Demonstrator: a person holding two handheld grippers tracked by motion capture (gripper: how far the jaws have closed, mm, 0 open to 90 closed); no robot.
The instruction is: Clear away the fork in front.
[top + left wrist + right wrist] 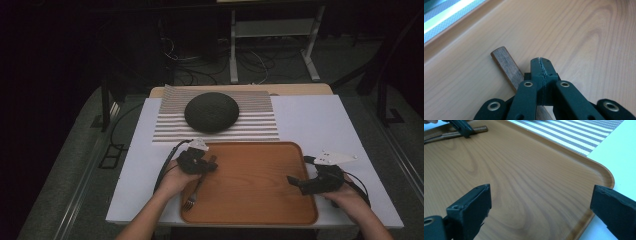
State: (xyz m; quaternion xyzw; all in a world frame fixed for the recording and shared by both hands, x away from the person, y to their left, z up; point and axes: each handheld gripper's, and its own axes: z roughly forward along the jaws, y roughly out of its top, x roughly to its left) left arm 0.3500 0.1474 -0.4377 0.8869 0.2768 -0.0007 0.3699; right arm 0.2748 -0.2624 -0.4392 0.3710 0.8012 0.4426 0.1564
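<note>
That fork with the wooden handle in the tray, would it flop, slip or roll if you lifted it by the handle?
The fork looks rigid, metal tines on a wooden handle, so it probably won't flop. Gripped near the handle's end, the tine end would likely dip. The handle looks flat-sided in the left gripper view, so it seems unlikely to roll on the tray.

Fork (196, 189) handle partly hidden under left hand-held gripper (201, 164)
</note>
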